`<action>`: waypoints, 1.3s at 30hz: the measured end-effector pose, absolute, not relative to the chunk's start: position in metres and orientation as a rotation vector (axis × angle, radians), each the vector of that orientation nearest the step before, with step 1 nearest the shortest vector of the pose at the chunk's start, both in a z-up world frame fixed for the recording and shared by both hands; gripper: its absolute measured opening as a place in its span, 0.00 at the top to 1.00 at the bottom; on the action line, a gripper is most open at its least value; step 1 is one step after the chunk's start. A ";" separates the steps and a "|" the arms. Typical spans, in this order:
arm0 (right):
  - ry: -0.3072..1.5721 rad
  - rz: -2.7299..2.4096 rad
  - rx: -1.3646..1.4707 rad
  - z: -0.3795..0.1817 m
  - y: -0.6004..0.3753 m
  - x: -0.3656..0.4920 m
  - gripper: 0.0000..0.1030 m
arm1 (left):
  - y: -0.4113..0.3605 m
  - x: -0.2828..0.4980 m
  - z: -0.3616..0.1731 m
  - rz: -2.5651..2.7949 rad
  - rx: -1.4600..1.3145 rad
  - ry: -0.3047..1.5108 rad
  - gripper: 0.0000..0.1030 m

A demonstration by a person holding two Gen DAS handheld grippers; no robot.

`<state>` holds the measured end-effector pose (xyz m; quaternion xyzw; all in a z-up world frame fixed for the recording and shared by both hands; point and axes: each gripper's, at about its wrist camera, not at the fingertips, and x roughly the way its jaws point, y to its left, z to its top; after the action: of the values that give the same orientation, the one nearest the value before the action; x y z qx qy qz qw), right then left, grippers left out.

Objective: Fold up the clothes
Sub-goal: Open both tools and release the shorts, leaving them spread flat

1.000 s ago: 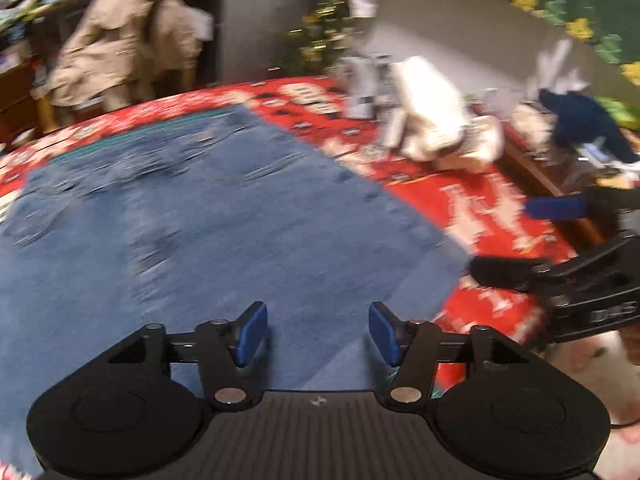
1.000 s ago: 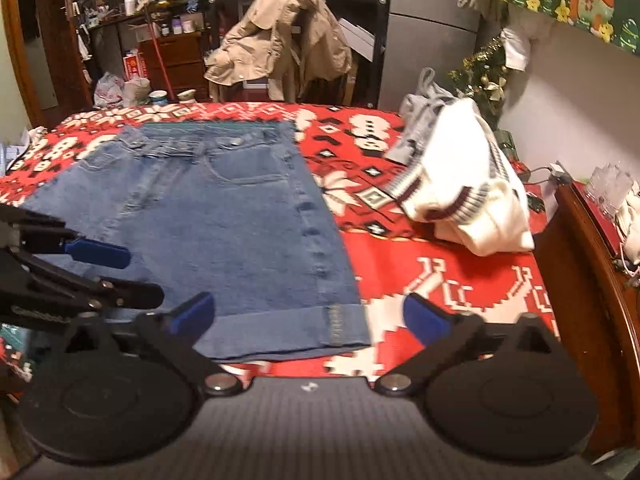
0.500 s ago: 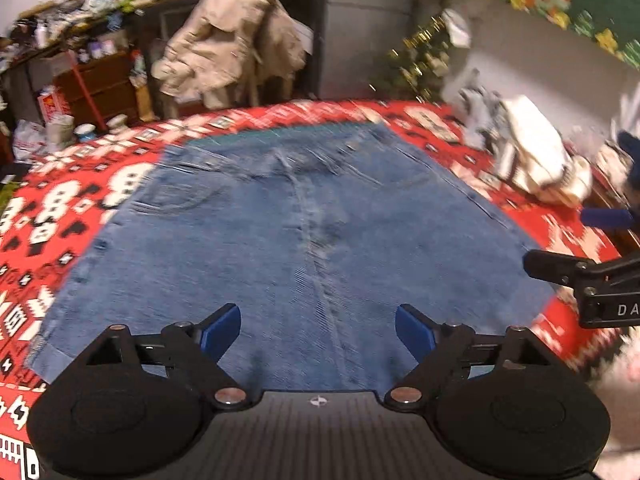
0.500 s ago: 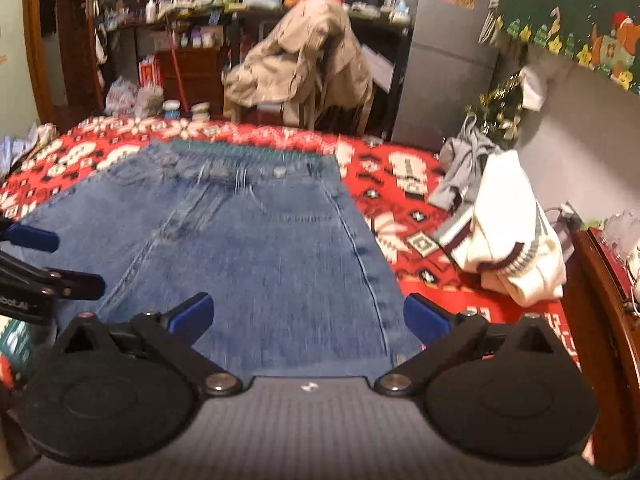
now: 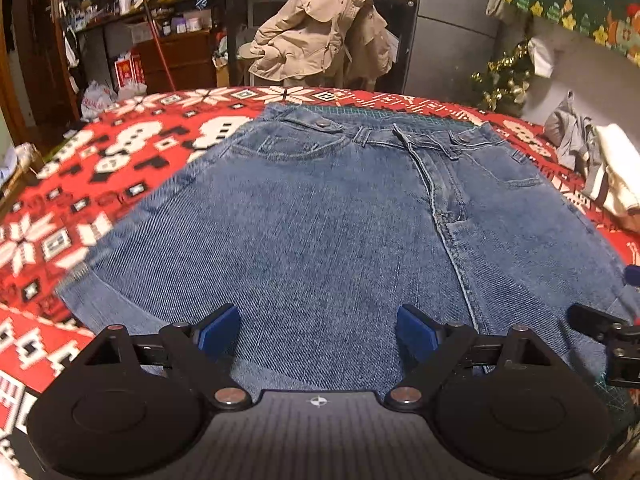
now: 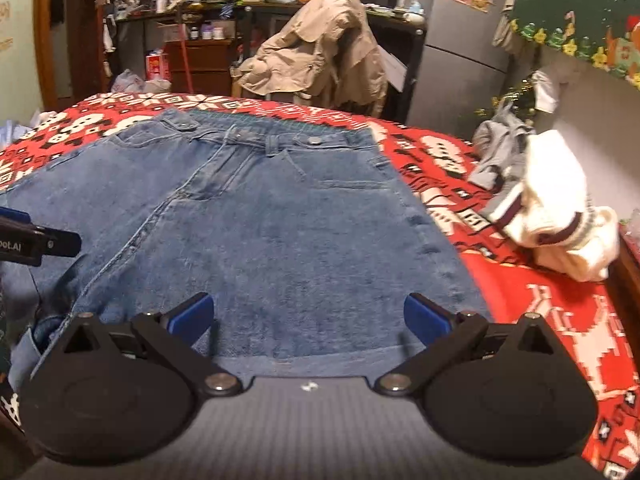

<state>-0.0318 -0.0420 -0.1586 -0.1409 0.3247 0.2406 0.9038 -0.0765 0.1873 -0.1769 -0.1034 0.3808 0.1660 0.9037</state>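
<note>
Left wrist view: both tools, left tool (image 5: 318, 332) and right tool (image 6: 308, 316), tilt downward, jaws wide, over the denim shorts (image 5: 340, 232).

Mid-blue denim shorts (image 5: 328, 216) with paler stitching and silver snaps lie on a red blanket (image 5: 80, 184) patterned with white snowflakes and black-and-white squares. The cream sweater (image 6: 560, 216) carries maroon and grey stripes. A beige jacket (image 6: 320, 52) hangs behind. Both black grippers bear blue pads (image 6: 192, 314)
</note>
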 end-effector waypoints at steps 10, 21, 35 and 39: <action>0.669 0.508 -0.356 -0.167 -0.007 0.010 0.01 | 0.179 -0.078 -0.187 0.337 -0.156 0.776 0.00; 0.766 0.554 -0.202 -0.181 -0.049 -0.001 0.01 | 0.178 -0.079 -0.189 0.344 -0.160 0.765 0.00; 0.759 0.562 -0.202 -0.176 -0.064 -0.019 0.01 | 0.177 -0.082 -0.188 0.322 -0.151 0.773 0.00; 0.753 0.573 -0.208 -0.177 -0.066 -0.021 0.01 | 0.178 -0.081 -0.187 0.313 -0.150 0.782 0.00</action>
<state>-0.0209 -0.0659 -0.1769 -0.0998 0.3617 0.2756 0.8850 -0.0809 0.1782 -0.1871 -0.0727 0.3793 0.1517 0.9098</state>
